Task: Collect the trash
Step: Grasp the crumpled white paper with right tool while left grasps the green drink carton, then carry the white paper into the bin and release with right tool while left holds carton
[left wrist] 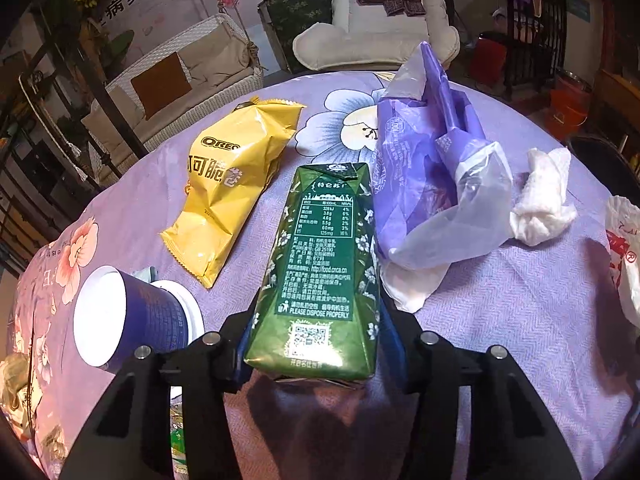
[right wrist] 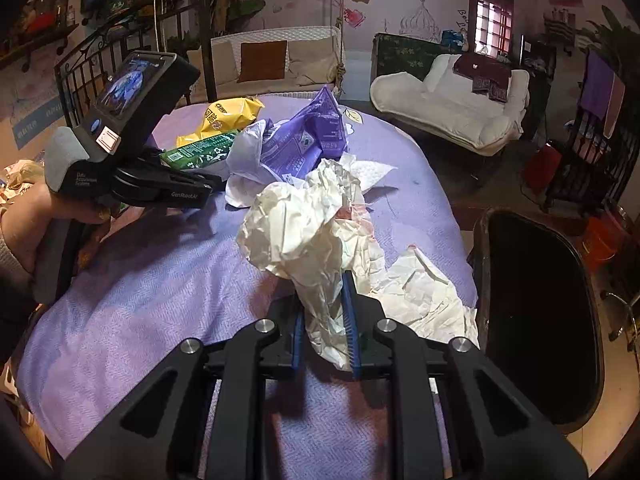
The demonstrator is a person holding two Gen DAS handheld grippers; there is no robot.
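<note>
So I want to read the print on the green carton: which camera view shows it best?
The left wrist view: the green carton fills the centre, label legible, between the left gripper fingers. The right wrist view shows only a small slanted part, half hidden behind that gripper.

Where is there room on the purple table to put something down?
Bare cloth lies in the near part of the table, between the crumpled paper and the person's hand. The far middle is crowded: yellow snack bag, green carton, purple plastic bag and tissue lie close together.
</note>
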